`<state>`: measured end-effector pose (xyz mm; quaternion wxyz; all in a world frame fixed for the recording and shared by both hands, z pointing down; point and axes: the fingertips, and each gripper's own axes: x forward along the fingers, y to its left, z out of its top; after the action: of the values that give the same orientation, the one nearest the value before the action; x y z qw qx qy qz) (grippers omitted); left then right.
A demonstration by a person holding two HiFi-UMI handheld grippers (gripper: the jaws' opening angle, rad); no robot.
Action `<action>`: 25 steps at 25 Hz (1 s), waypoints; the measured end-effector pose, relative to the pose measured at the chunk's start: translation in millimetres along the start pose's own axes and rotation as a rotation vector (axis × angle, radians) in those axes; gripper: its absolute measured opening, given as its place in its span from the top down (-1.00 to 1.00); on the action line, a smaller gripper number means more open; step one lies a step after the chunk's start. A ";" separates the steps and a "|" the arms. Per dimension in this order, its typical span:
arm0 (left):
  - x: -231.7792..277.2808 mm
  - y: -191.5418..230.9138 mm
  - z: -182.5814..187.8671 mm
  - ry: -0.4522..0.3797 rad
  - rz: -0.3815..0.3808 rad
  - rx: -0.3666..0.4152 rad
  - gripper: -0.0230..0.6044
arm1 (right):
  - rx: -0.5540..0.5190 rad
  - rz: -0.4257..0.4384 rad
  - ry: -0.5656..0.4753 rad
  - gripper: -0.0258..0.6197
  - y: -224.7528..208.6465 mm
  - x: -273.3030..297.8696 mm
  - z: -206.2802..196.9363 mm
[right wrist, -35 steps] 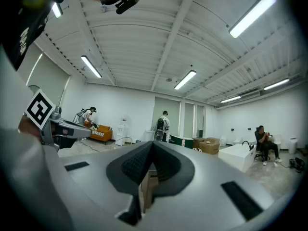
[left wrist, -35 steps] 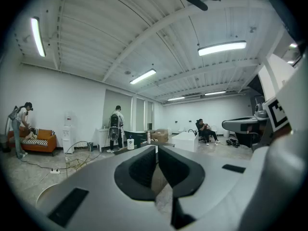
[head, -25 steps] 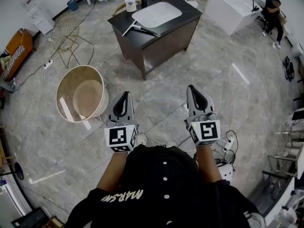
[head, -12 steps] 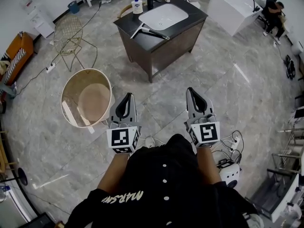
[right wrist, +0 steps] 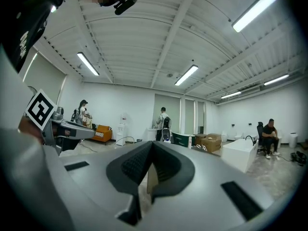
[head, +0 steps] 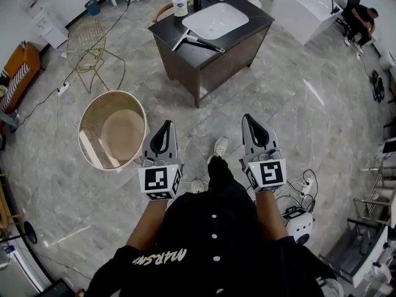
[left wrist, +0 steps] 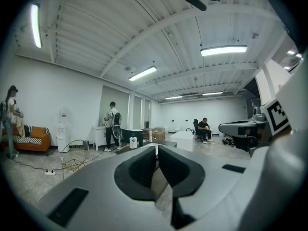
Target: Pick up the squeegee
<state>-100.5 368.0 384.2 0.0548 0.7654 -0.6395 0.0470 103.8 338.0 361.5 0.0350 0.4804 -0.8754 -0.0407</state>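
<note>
Fingers of the left gripper [head: 164, 124] and right gripper [head: 250, 118] stay shut and empty; a shoe [head: 219, 146] has stepped forward, bringing the squeegee [head: 198, 41] on the vanity counter [head: 166, 31] nearer, not yet reachable.

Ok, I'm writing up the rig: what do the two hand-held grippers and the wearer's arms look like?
The left hand-held gripper and right hand-held gripper are grey shells tapering to a point, with black inner pads. Each carries a white cube with black square markers at its rear. The person wears a black top with white buttons and lettering.
</note>
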 end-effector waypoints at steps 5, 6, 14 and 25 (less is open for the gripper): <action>36.7 6.4 -3.3 0.009 0.009 -0.005 0.86 | 0.002 0.020 0.008 0.93 -18.1 34.3 -10.3; 46.6 6.7 -3.7 0.013 0.009 -0.006 0.86 | 0.004 0.022 0.009 0.93 -23.9 42.7 -11.9; 145.5 8.5 12.2 0.016 0.013 0.019 0.86 | -0.019 0.065 0.007 0.93 -82.6 121.3 -15.2; 238.7 8.3 41.9 0.013 0.081 0.041 0.86 | 0.019 0.085 -0.016 0.93 -169.8 189.1 -16.5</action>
<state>-66.2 128.1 376.8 0.0415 0.7396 -0.6684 0.0674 146.4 86.9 364.4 0.0249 0.4428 -0.8956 -0.0347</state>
